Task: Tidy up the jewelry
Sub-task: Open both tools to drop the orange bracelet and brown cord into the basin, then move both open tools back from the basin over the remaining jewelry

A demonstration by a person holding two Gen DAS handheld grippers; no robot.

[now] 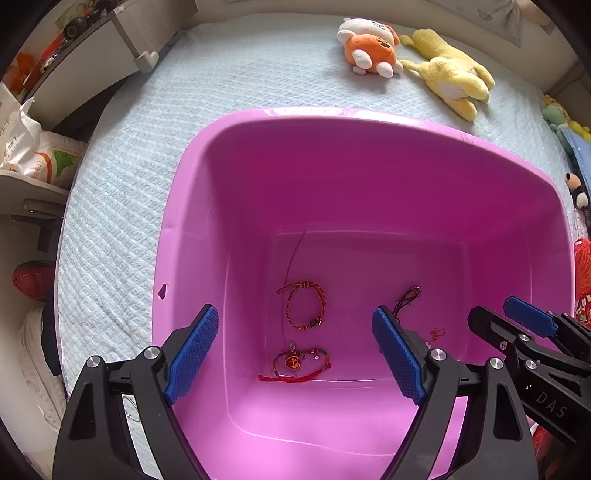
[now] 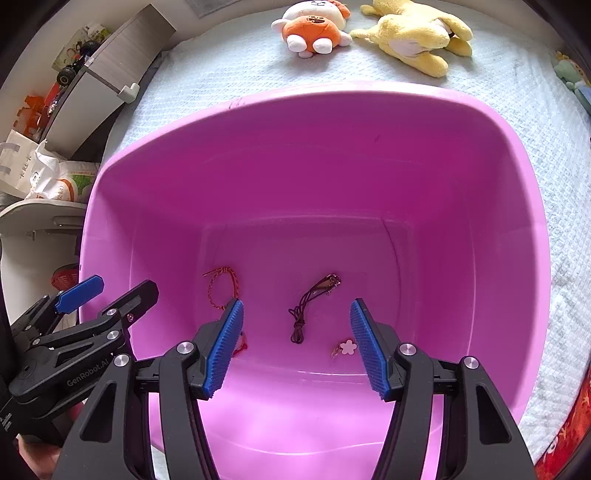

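A pink plastic tub [image 1: 207, 155] [image 2: 110, 177] sits on a pale quilted bed. On its floor lie a red braided bracelet [image 1: 304, 306] [image 2: 221, 288], a red cord bracelet with a charm [image 1: 295, 363], a dark purple cord bracelet [image 2: 310, 306] [image 1: 406, 299] and a small pink flower charm on a chain [image 2: 347, 348] [image 1: 437, 334]. My left gripper [image 1: 295, 354] is open and empty above the tub's near left. My right gripper [image 2: 297, 343] is open and empty above the purple cord; it also shows in the left wrist view [image 1: 498, 314].
An orange-and-white plush [image 1: 371, 46] [image 2: 314, 29] and a yellow plush [image 1: 450, 70] [image 2: 413, 35] lie on the bed beyond the tub. Shelves with bags and toys [image 1: 33, 155] stand at the left. More plush toys [image 1: 576, 184] line the right edge.
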